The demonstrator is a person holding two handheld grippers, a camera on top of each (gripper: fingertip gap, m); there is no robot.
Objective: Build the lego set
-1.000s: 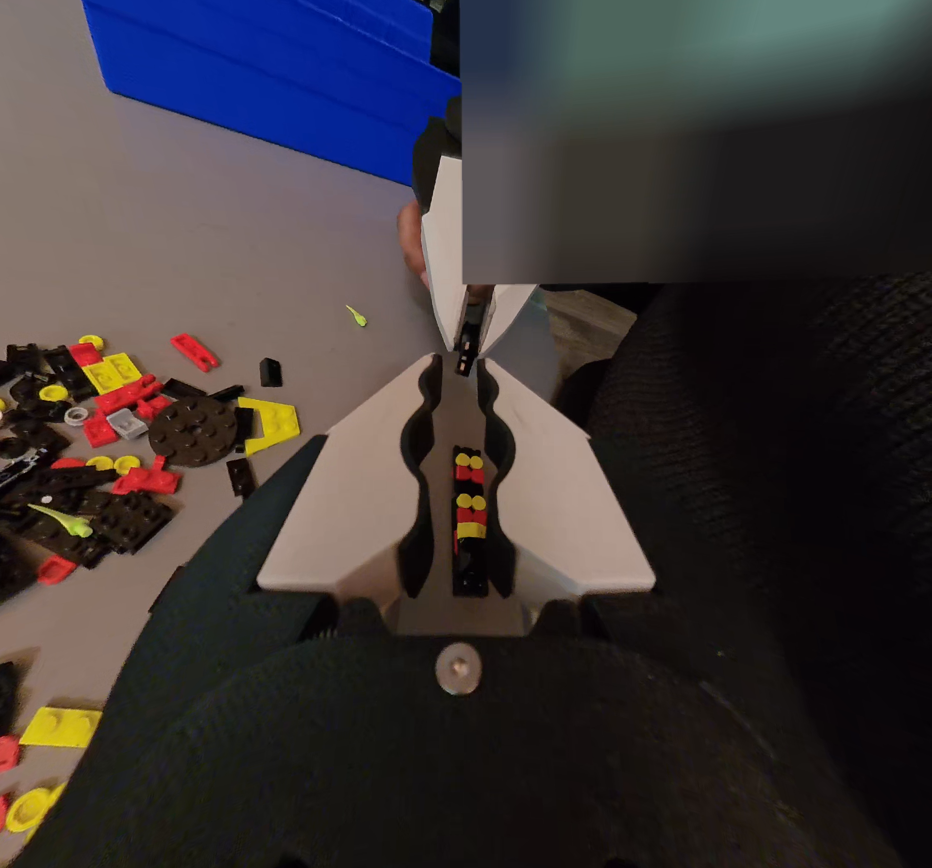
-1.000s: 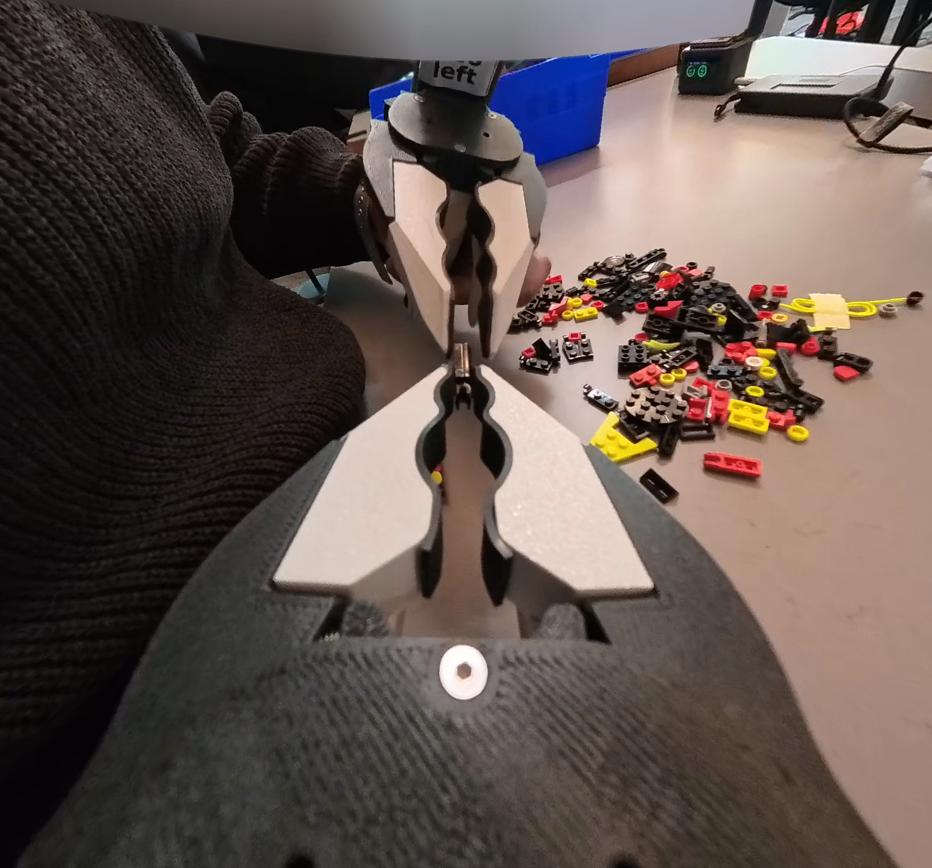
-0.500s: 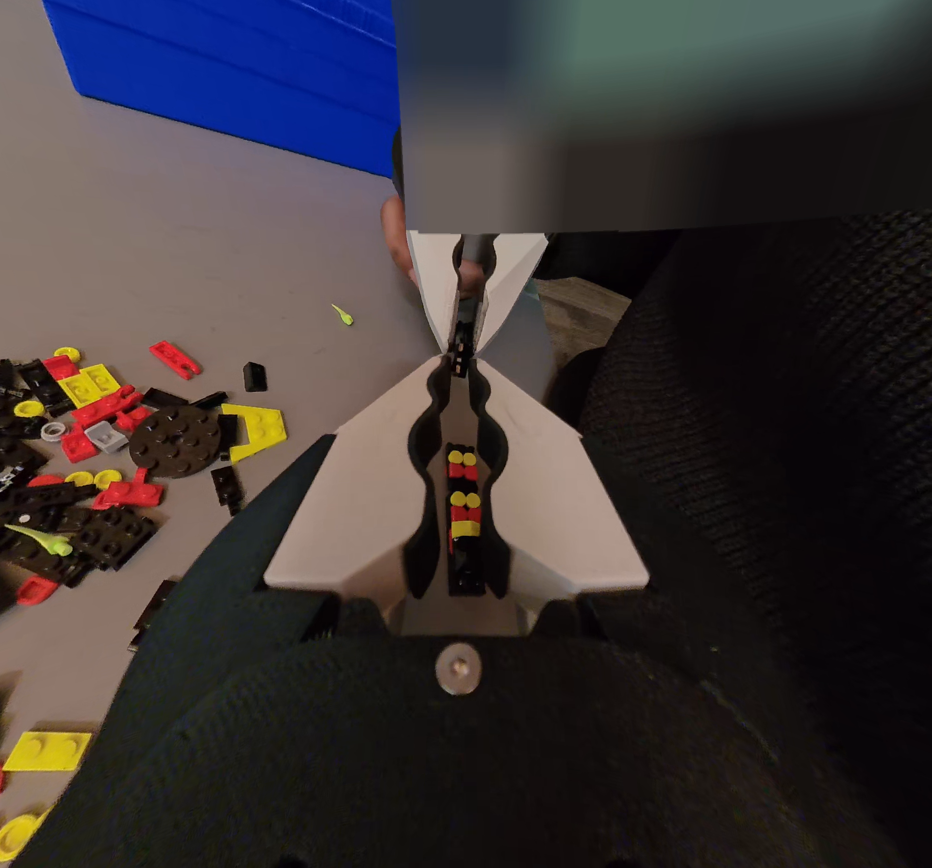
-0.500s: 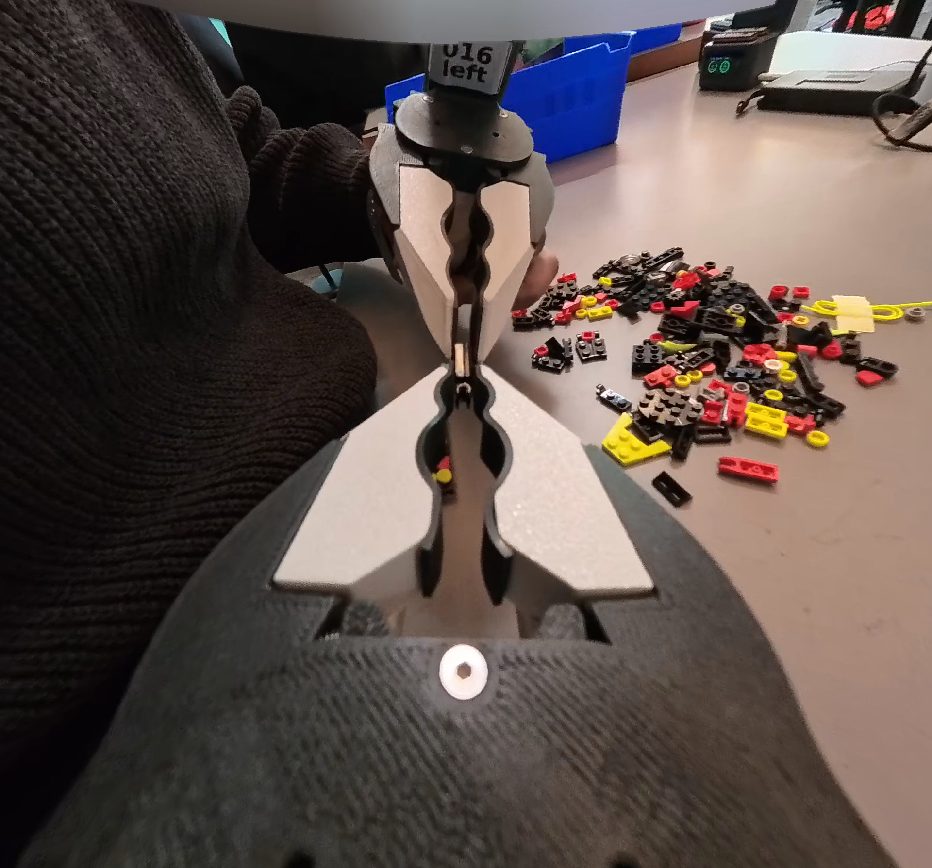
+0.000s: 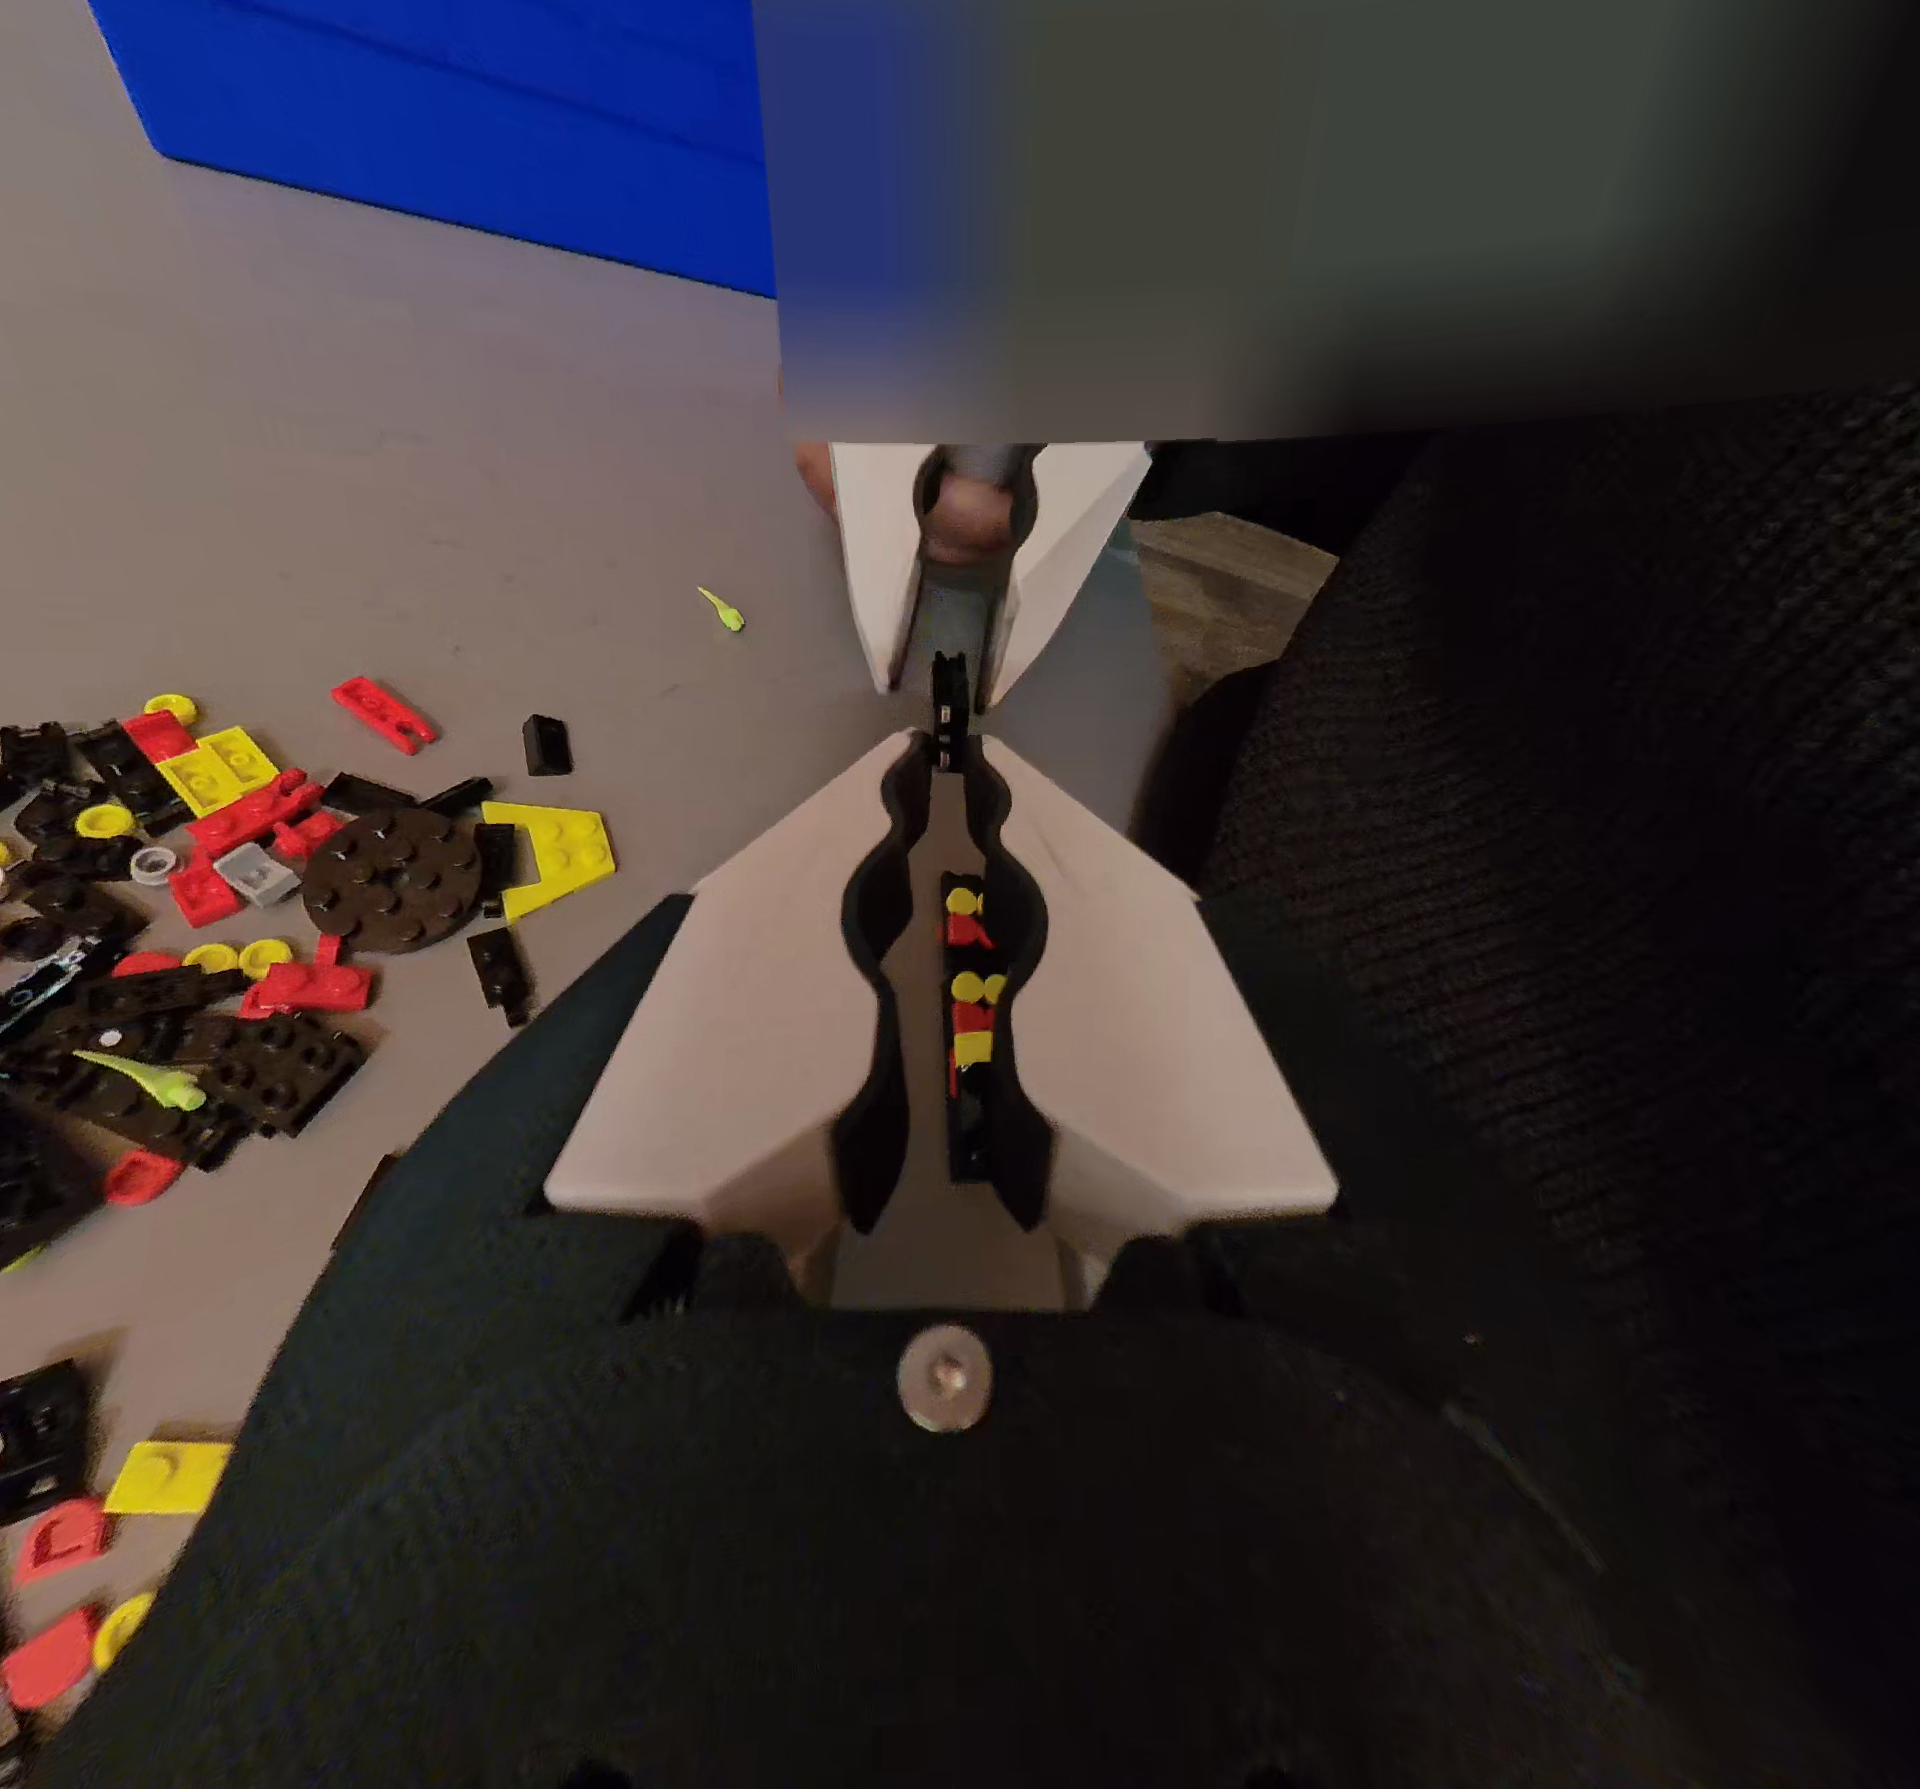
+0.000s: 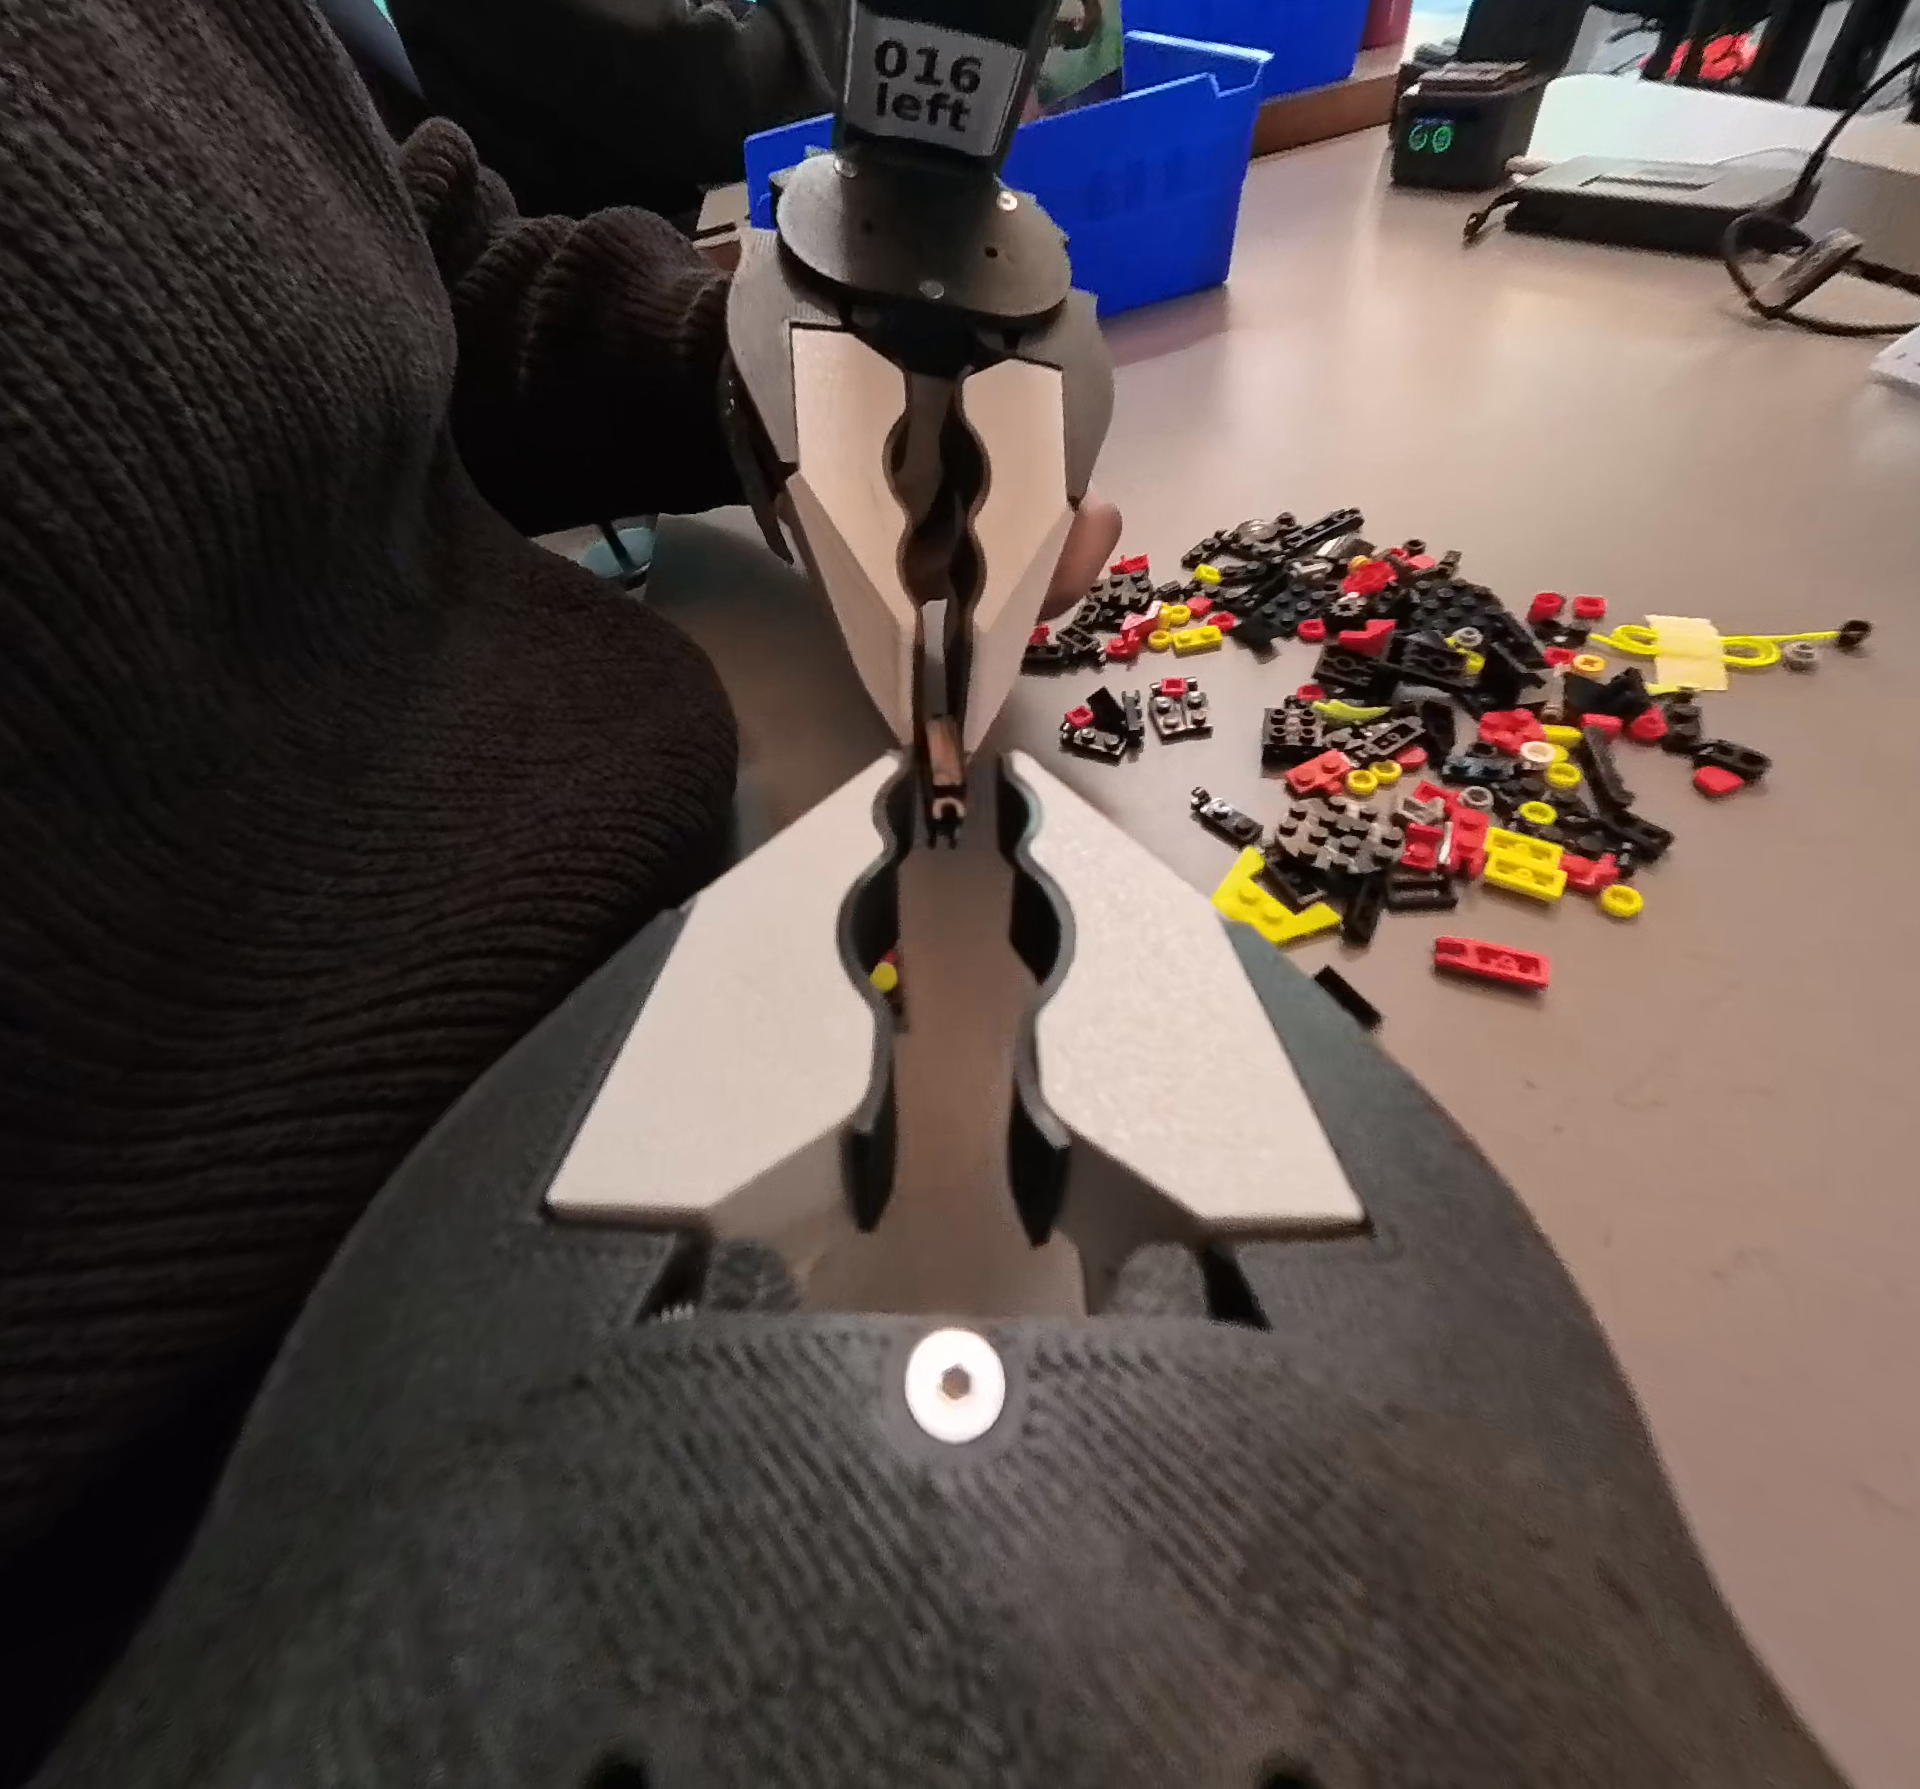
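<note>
Left tool point(image 5: 943, 752) clamps black-red-yellow lego strip point(image 5: 971, 991); right tool point(image 6: 948, 783) parted.

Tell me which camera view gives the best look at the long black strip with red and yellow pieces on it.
The left wrist view. The long black strip runs lengthwise between the left gripper fingers, its red and yellow pieces showing on top. The right wrist view shows only a sliver of yellow and red low between the right gripper fingers.

I see a long black strip point(image 5: 971, 1022) with red and yellow studs on top, lying lengthwise between my left gripper's fingers, its far tip poking past them. The loose pieces point(image 6: 1434, 752), black, red and yellow, lie in a heap on the table, a red plate point(image 6: 1491, 962) just outside it.
</note>
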